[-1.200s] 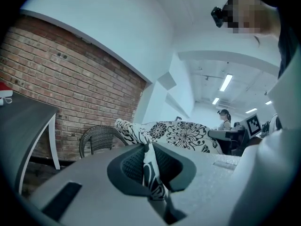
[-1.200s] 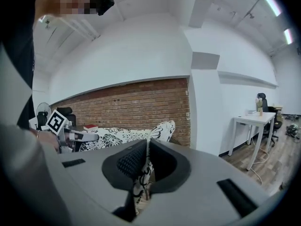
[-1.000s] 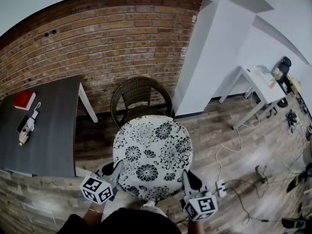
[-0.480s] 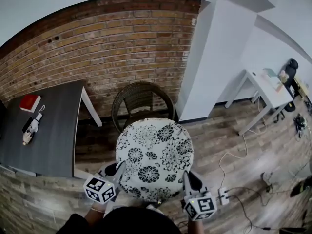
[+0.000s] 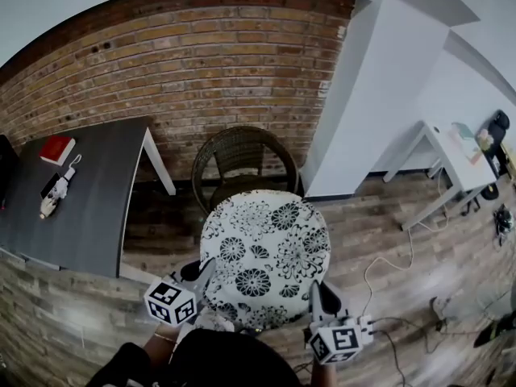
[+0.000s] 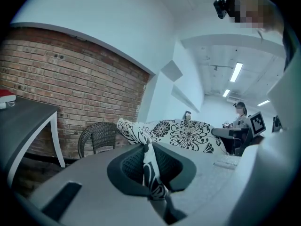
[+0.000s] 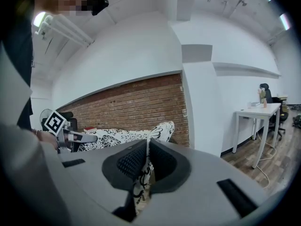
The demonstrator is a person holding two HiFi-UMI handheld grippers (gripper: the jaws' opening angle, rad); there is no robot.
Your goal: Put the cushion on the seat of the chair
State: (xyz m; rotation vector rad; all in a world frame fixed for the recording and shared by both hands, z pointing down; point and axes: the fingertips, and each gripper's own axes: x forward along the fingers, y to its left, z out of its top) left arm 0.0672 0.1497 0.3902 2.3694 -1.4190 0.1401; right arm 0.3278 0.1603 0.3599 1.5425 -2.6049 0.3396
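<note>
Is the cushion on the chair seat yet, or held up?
Held up: the left gripper and right gripper each clamp an edge of the cushion, spread flat in front of the wicker chair.

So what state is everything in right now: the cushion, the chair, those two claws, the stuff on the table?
cushion: held up in the air in front of the chair, not on it yet.
chair: upright by the brick wall.
left claw: shut on the cushion's edge.
right claw: shut on the cushion's opposite edge.
red book: closed, lying on the grey table.
</note>
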